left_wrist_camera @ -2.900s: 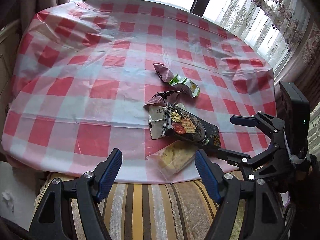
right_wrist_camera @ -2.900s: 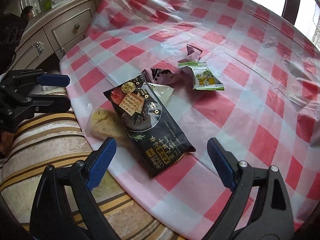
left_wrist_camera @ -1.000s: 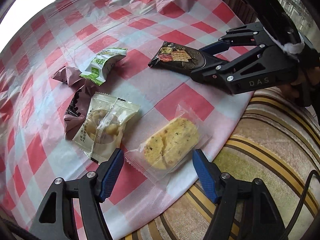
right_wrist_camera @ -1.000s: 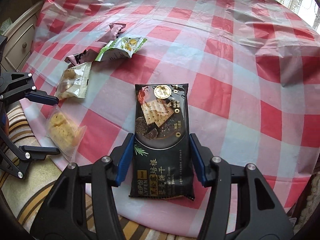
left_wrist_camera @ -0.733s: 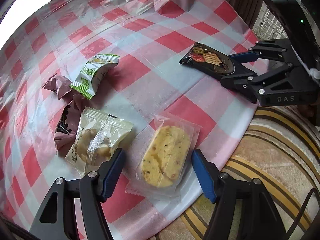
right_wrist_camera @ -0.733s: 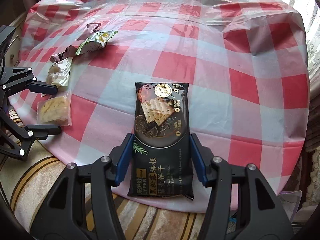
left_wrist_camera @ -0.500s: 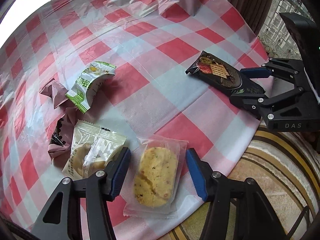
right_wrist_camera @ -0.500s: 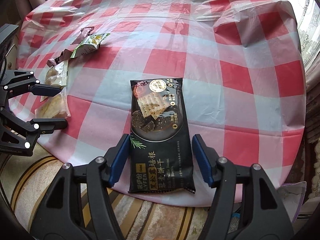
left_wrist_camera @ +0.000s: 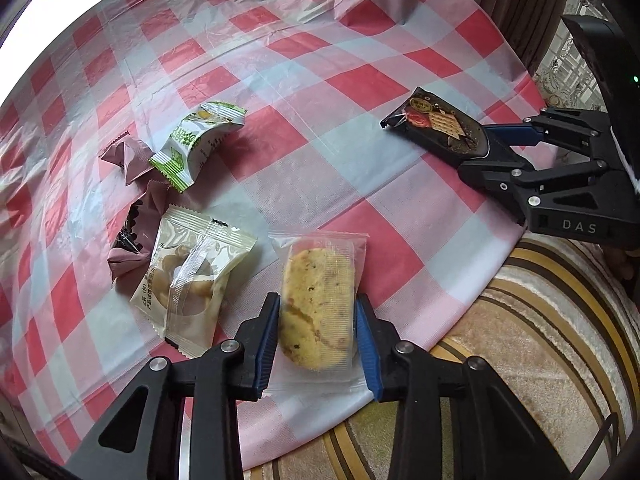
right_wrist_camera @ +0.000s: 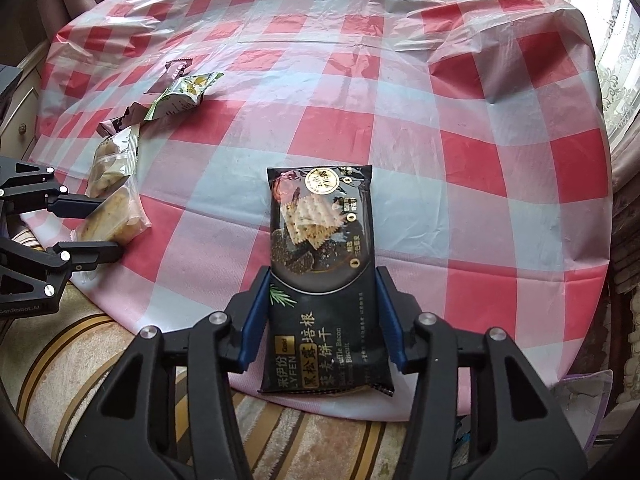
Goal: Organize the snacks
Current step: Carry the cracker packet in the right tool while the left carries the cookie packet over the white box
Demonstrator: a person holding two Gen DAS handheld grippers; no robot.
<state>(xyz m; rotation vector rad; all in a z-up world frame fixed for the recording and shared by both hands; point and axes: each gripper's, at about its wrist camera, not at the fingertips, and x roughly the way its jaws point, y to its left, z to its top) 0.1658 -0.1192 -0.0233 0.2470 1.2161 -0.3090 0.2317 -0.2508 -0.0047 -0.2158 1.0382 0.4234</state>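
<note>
Tilting steeply down, both hand-held grippers closing: left pinching wrapped cookie (tableside), right clasping cracker pack.

Dark maroon wrapper: partly covered by the cream biscuit packet, its contents not made out
Black cracker pack: near end hidden behind the right gripper in the left wrist view
Small print on the black cracker pack: too small to be read
Hands: cut off by the frame edges
Drawer unit: only a sliver seen at the left edge
</note>
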